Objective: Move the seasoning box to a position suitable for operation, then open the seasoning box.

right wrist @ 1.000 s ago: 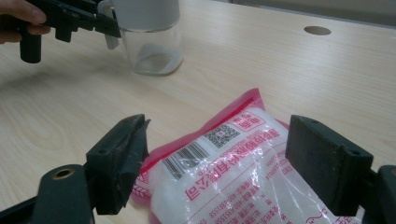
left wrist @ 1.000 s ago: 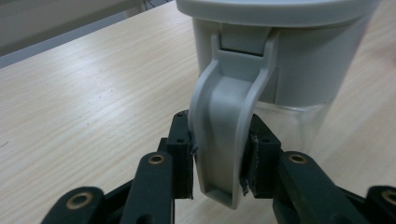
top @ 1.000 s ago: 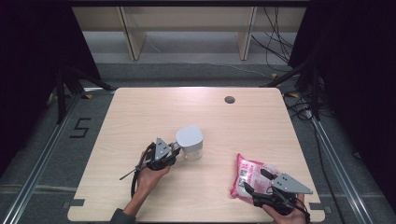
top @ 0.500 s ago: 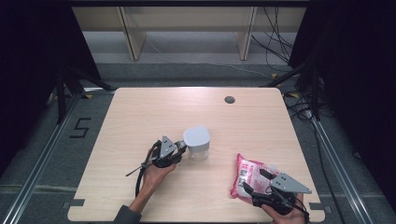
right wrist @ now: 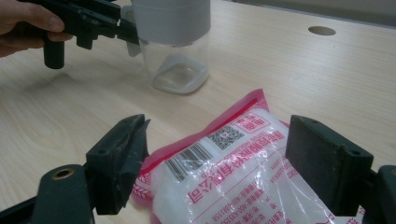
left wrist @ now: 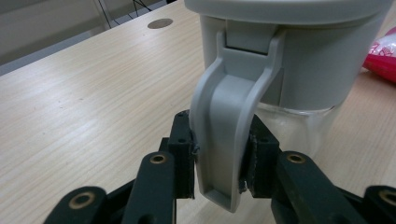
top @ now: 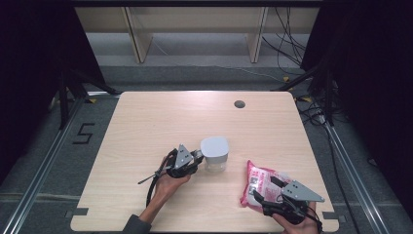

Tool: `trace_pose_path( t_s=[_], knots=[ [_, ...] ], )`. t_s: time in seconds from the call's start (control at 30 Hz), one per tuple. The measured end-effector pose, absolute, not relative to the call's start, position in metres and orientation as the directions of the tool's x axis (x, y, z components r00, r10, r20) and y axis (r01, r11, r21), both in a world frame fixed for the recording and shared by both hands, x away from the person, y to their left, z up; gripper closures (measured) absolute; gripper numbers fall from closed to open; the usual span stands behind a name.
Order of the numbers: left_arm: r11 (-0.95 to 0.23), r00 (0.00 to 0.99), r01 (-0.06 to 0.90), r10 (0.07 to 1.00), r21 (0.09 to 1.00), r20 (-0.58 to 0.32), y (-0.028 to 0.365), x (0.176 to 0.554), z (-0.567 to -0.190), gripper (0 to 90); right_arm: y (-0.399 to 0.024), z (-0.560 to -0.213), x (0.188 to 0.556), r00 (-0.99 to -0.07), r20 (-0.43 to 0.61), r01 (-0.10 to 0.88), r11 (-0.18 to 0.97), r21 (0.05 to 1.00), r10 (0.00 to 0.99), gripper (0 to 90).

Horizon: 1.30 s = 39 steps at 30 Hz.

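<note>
A clear jar [top: 214, 155] with a grey lid stands near the middle of the wooden table [top: 160, 117]. My left gripper [left wrist: 218, 163] is shut on the jar's grey lid clasp [left wrist: 229, 116], which hangs down the side of the jar [left wrist: 299, 70]. In the high view the left gripper [top: 197, 159] sits just left of the jar. A pink and clear bag [top: 257, 184] of white contents lies at the front right. My right gripper [right wrist: 217, 158] is open, one jaw on each side of the bag [right wrist: 233, 177], with the pads clear of it. The jar [right wrist: 173, 42] stands beyond it.
A round cable hole [top: 239, 104] sits in the table's far right part. A person's hand [right wrist: 28, 18] holds the left gripper. Cables and shelf legs lie on the floor beyond the table. The table's front edge is close behind both hands.
The left gripper and the jar have shifted to the right across the table, towards the bag. The right gripper and the bag have stayed put.
</note>
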<state>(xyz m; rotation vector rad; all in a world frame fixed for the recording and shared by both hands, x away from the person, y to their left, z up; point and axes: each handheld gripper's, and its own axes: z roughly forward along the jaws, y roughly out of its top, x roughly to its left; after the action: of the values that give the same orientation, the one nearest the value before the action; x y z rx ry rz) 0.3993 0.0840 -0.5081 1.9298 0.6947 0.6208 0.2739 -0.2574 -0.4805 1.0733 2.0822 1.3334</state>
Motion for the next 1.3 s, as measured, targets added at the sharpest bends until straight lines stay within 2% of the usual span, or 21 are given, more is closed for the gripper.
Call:
trace_pose_path(
  t_s=[0.3, 0.33, 0.4, 0.43, 0.47, 0.57, 0.73, 0.87, 0.97, 1.0, 1.07, 1.2, 1.23, 1.27, 1.3],
  knots=[
    [-0.378, 0.712, 0.223, 0.693, 0.899, 0.115, 0.081, 0.406, -0.51, 69.4, -0.259, -0.48, 0.274, -0.606, 0.052, 0.379, 0.23, 0.896, 0.794, 21.6],
    [-0.369, 0.716, 0.231, 0.691, 0.9, 0.1, 0.081, 0.405, -0.51, 69.4, -0.26, -0.481, 0.276, -0.611, 0.019, 0.347, 0.247, 0.905, 0.791, 21.6],
    [-0.367, 0.717, 0.232, 0.69, 0.901, 0.097, 0.082, 0.405, -0.51, 68.7, -0.259, -0.481, 0.274, -0.606, 0.055, 0.373, 0.223, 0.9, 0.793, 21.6],
    [-0.392, 0.717, 0.215, 0.685, 0.894, 0.127, 0.085, 0.406, -0.509, 66.2, -0.259, -0.481, 0.274, -0.603, 0.057, 0.375, 0.22, 0.9, 0.795, 21.6],
    [-0.368, 0.712, 0.237, 0.695, 0.899, 0.097, 0.085, 0.403, -0.509, 62.3, -0.258, -0.481, 0.272, -0.592, 0.076, 0.391, 0.204, 0.898, 0.802, 21.6],
    [-0.364, 0.718, 0.221, 0.689, 0.905, 0.102, 0.092, 0.397, -0.503, 54.0, -0.258, -0.481, 0.272, -0.594, 0.073, 0.389, 0.207, 0.898, 0.801, 21.6],
    [-0.391, 0.737, 0.243, 0.669, 0.888, 0.093, 0.105, 0.386, -0.486, 32.3, -0.258, -0.48, 0.273, -0.601, 0.041, 0.373, 0.235, 0.898, 0.798, 21.6],
    [-0.349, 0.744, 0.272, 0.667, 0.897, 0.035, 0.107, 0.379, -0.476, 29.8, -0.259, -0.481, 0.275, -0.608, 0.029, 0.358, 0.241, 0.902, 0.794, 21.6],
    [-0.336, 0.75, 0.282, 0.661, 0.899, 0.012, 0.105, 0.376, -0.47, 29.7, -0.259, -0.48, 0.274, -0.606, 0.051, 0.372, 0.227, 0.9, 0.794, 21.6],
    [-0.35, 0.759, 0.282, 0.651, 0.893, 0.015, 0.105, 0.376, -0.467, 30.9, -0.26, -0.48, 0.276, -0.615, 0.016, 0.339, 0.245, 0.908, 0.788, 21.6],
    [-0.338, 0.76, 0.303, 0.649, 0.891, -0.013, 0.103, 0.374, -0.464, 31.2, -0.259, -0.48, 0.276, -0.61, 0.044, 0.365, 0.231, 0.902, 0.791, 21.6],
    [-0.345, 0.774, 0.25, 0.632, 0.905, 0.027, 0.104, 0.37, -0.46, 35.6, -0.256, -0.479, 0.274, -0.599, 0.06, 0.385, 0.222, 0.896, 0.799, 21.6],
    [-0.345, 0.782, 0.229, 0.622, 0.91, 0.038, 0.105, 0.37, -0.459, 37.5, -0.256, -0.479, 0.276, -0.621, 0.036, 0.359, 0.243, 0.901, 0.783, 21.6],
    [-0.321, 0.782, 0.234, 0.623, 0.917, 0.019, 0.106, 0.369, -0.458, 42.8, -0.256, -0.479, 0.274, -0.603, 0.049, 0.377, 0.23, 0.897, 0.796, 21.6],
    [-0.329, 0.788, 0.212, 0.614, 0.92, 0.038, 0.107, 0.369, -0.456, 47.6, -0.256, -0.479, 0.274, -0.603, 0.047, 0.371, 0.228, 0.9, 0.796, 21.6]
  ],
)
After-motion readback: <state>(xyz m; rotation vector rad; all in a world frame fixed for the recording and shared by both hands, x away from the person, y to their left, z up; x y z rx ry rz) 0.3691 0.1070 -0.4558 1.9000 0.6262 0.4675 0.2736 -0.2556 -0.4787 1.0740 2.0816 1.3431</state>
